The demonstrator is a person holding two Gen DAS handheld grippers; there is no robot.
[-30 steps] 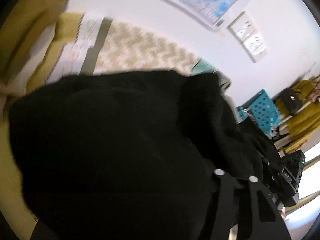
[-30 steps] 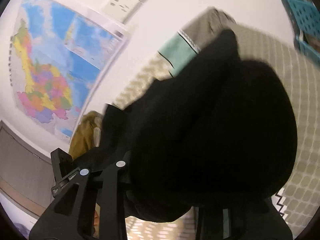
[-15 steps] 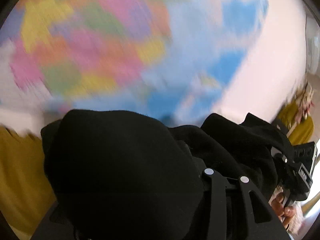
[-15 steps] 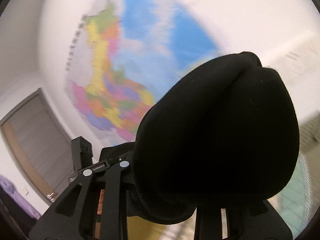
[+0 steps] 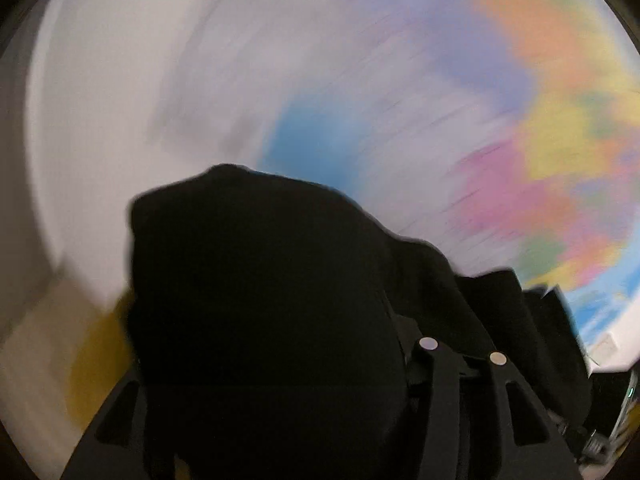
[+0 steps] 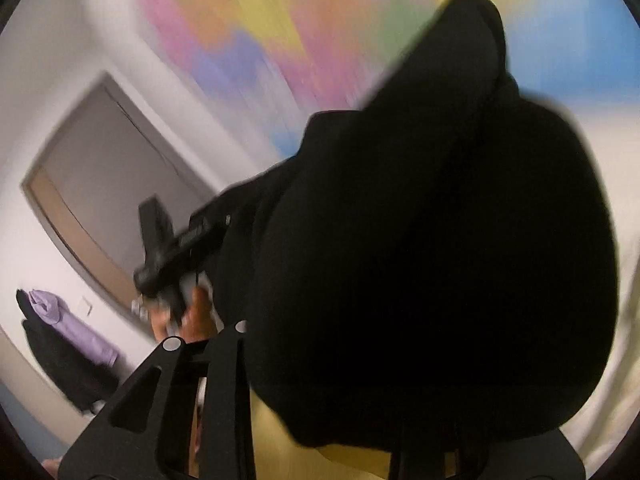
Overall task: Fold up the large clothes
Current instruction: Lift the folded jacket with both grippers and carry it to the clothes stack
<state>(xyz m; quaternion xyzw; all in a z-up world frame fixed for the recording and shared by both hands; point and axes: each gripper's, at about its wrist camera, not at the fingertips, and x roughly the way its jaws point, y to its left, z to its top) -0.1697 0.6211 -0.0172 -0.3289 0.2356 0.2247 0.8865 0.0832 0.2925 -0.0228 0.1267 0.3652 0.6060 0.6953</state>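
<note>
Blurred wall map (image 5: 540,128) and grey door (image 6: 108,184) behind. Black garment (image 6: 432,260) bunched in mid-air, held up by both tools, covering the fingers. Left gripper (image 5: 288,360) jaws have just been opening, right gripper (image 6: 320,360) likewise, cloth clamped between both. No containers visible. Purple cloth (image 6: 68,320) hangs near the door.

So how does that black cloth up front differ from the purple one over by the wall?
The black cloth is bunched up right at the camera, filling much of the view; the purple one hangs loose far off by the wall. The black cloth looks thick and bulky, the purple one slim. Both are soft fabric.
</note>
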